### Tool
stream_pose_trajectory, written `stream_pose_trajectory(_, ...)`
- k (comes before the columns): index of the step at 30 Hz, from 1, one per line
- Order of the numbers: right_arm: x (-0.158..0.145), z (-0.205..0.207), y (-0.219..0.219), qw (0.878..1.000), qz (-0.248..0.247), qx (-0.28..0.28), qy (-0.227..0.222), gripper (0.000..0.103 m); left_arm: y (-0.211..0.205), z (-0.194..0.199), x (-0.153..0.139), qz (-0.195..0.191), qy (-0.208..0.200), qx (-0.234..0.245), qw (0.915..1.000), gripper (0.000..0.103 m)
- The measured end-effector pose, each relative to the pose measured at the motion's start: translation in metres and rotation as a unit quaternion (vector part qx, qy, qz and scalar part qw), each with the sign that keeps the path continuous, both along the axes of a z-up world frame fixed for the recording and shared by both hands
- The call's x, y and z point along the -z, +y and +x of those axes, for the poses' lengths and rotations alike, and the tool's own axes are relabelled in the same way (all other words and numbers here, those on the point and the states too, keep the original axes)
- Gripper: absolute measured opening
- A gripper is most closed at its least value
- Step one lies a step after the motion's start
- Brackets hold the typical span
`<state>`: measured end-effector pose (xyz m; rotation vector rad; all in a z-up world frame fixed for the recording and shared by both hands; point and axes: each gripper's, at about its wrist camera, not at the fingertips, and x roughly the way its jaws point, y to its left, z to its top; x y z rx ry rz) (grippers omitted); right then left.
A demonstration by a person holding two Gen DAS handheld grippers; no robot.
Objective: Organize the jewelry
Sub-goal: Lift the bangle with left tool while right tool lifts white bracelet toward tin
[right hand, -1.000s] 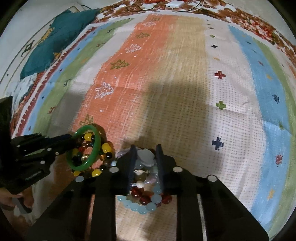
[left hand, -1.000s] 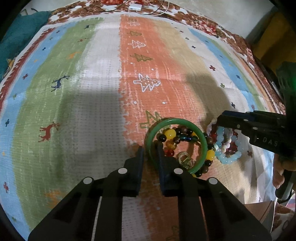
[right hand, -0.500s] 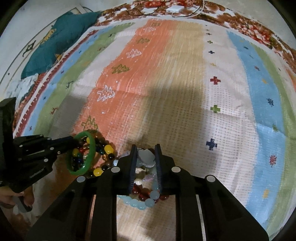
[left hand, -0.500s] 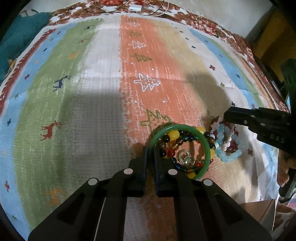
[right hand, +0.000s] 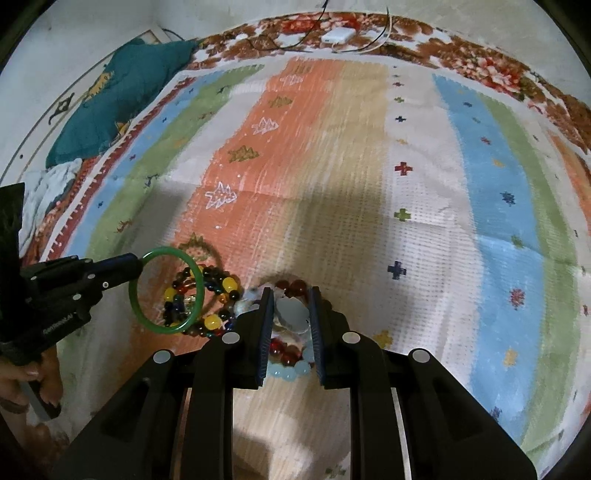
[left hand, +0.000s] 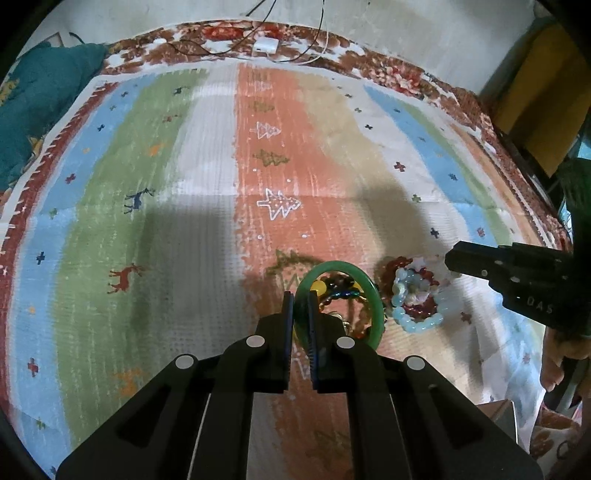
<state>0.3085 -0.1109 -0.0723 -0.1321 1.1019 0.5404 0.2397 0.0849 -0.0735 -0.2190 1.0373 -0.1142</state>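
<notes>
Left gripper [left hand: 300, 299] jaws clamped on green bangle [left hand: 376, 306], raised above mixed-bead bracelets [right hand: 218, 295] on striped blanket [left hand: 184, 206]. Right gripper [right hand: 290, 306] jaws apart, straddling pale-blue bead bracelet [left hand: 417, 321]. Risk: thin rim grip; smooth bangle may pivot, slip.

1. The place looked like a home, probably a bedroom.
2. A striped woven rug [left hand: 207, 192] with deer and tree motifs lay over a floral cover [right hand: 491, 70].
3. A teal pillow [right hand: 122, 107] sat by the plain wall [left hand: 406, 29].
4. A white charger [left hand: 265, 45] with cables lay at the far edge.
</notes>
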Motion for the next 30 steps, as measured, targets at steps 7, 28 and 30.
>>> stream_pose_trajectory(7,-0.014,-0.014,-0.004,1.0,0.001,0.008,-0.013,0.02,-0.002,-0.004,-0.003,0.001,-0.002,-0.004,1.0,0.006)
stream_pose_trajectory(28,-0.044,-0.067,-0.016,0.999,0.031,0.006,-0.036,0.02,-0.01,-0.032,-0.03,-0.016,-0.026,-0.013,0.9994,0.006)
stream_pose_trajectory(30,-0.05,-0.071,-0.016,0.998,0.035,0.005,-0.043,0.02,-0.012,-0.035,-0.031,-0.013,-0.026,-0.012,0.9995,0.006)
